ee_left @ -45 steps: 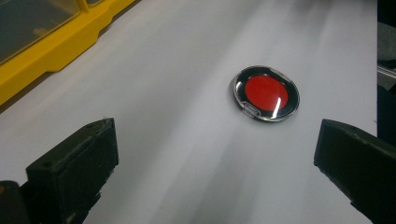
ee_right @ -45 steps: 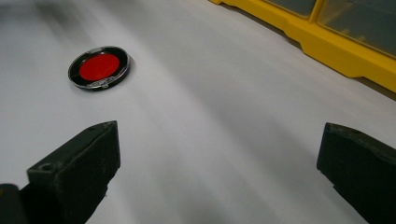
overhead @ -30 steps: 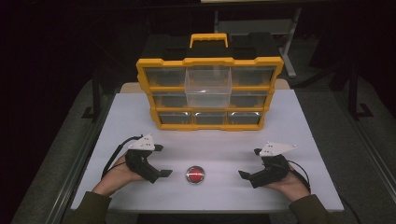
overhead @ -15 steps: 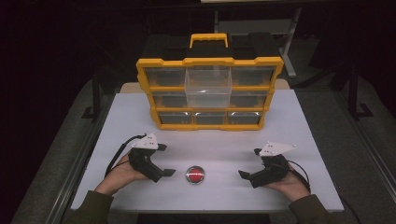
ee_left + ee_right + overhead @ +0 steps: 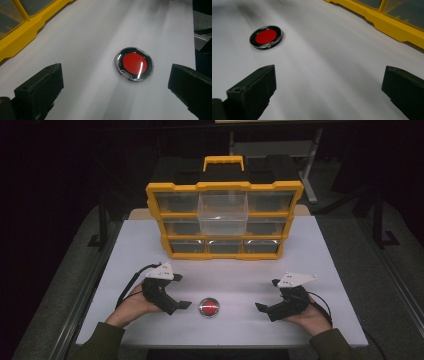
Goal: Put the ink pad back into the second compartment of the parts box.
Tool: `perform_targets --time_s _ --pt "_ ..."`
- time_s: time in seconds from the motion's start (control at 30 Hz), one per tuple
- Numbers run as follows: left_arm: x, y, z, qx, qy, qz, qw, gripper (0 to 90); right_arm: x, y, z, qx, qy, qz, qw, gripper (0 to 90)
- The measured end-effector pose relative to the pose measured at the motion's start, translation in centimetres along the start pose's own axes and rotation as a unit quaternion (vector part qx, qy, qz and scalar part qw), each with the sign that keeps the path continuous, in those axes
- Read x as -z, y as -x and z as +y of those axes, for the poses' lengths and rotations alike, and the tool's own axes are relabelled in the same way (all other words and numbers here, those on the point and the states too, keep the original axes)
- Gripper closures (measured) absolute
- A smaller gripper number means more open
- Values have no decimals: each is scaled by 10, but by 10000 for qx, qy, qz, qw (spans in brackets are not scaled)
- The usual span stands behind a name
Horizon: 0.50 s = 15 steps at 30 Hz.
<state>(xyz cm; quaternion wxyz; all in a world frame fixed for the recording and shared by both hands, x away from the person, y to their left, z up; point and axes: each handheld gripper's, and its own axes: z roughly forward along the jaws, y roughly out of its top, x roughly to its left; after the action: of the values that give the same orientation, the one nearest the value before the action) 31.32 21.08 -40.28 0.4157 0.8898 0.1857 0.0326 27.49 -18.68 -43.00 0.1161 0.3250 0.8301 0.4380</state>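
Item — round disc (image 5: 209, 306): red centre, black ring, clear shiny rim; lies flat near the front edge of the white worktop (image 5: 310, 255), between the two grippers and touching neither.

Item — left gripper (image 5: 176, 301): held in the person's left hand, just beside the disc on its left. Jaws stand wide apart and hold nothing. In the left gripper view the disc (image 5: 134, 64) sits ahead of the jaws, nearer the right-hand one.

Item — right gripper (image 5: 263, 309): held in the right hand, farther from the disc than the left. Jaws likewise spread wide, empty. In the right gripper view the disc (image 5: 266, 36) lies well ahead and off to the upper left, outside the line of the jaws.

Item — yellow drawer cabinet (image 5: 224, 220): black back and yellow carry handle, clear drawers in three rows, at the rear of the worktop. The top middle drawer (image 5: 223, 214) stands pulled out toward the person.

Step in hand, as judged: approach to the disc, grasp not yet made. The left gripper looks the likelier one to take it. The next move calls for bringing the jaws down either side of the disc; it is thin and flat, so the tips must reach the worktop surface to catch its rim.

Views compared: the high view alone gives the open drawer and the spacing of both hands; the left gripper view gives the disc's rim detail — a small tab or clasp on the edge.
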Motion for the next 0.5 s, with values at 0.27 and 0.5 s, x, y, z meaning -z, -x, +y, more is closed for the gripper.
perform_targets --time_s 0.27,0.5 --pt "-5 2 5 -61 -22 -45 10000 0 0 0 0 -13 17 -10 10000 0" --pt "-10 3 9 -113 -46 -107 9999 0 0 0 0 -19 11 -1 10000 0"
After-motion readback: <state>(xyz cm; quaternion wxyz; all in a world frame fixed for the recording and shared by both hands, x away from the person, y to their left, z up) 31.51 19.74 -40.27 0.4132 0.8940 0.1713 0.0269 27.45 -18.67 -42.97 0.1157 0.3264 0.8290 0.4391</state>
